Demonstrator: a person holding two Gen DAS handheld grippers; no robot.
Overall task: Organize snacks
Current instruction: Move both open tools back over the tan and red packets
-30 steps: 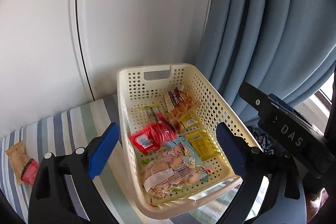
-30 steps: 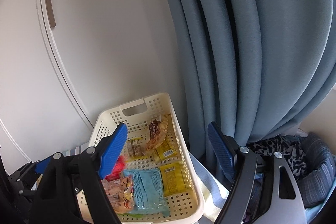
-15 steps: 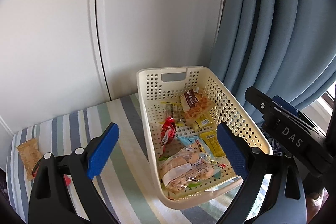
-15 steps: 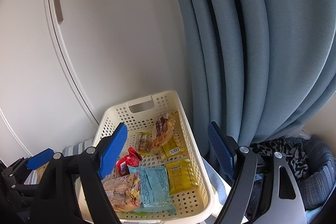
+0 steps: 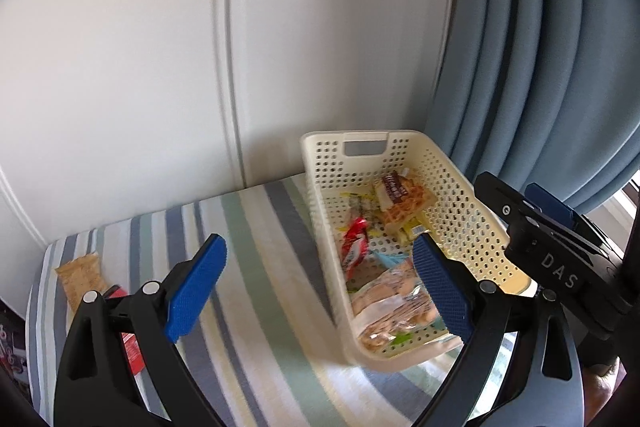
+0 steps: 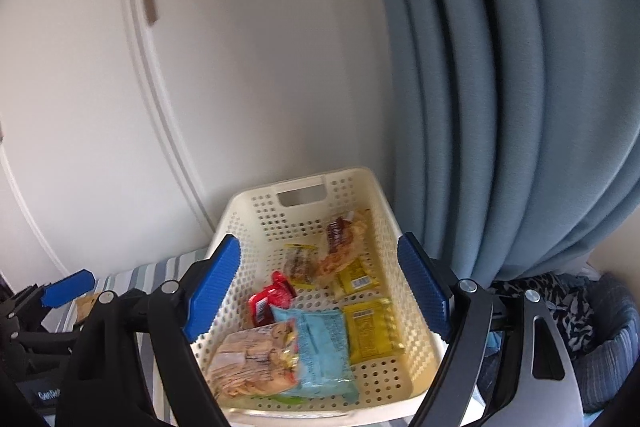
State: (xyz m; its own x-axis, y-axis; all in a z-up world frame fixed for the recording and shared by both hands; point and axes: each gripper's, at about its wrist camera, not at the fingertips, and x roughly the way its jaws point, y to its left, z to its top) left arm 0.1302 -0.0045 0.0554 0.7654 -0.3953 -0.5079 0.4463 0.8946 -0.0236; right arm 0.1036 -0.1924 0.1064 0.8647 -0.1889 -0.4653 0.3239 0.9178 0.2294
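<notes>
A cream perforated basket (image 5: 468, 195) (image 6: 248, 211) stands on a striped cloth (image 5: 256, 267) against the white wall. It holds a red packet (image 5: 354, 247) (image 6: 270, 301), a waffle pack (image 5: 402, 205) (image 6: 340, 243), a light blue pack (image 6: 320, 343), yellow bars (image 6: 370, 327) and a clear cookie bag (image 5: 394, 311) (image 6: 252, 363). My left gripper (image 5: 318, 285) hangs open and empty over the cloth beside the basket's left wall. My right gripper (image 6: 320, 287) hovers open and empty above the basket. At the cloth's far left lie a tan bar (image 5: 80, 281) and a red packet (image 5: 130, 343), partly hidden by my left finger.
Blue-grey curtains (image 5: 540, 47) (image 6: 500, 87) hang right of the basket. White cabinet doors (image 5: 140, 47) rise behind the cloth. Patterned fabric and a dark cushion (image 6: 600, 331) lie low at the right. The right gripper's black body (image 5: 552, 259) crosses the left wrist view.
The red packet dropped into the basket and settled on its floor. My left gripper swung left, away from the basket toward the cloth. The right gripper shifted slightly over the basket.
</notes>
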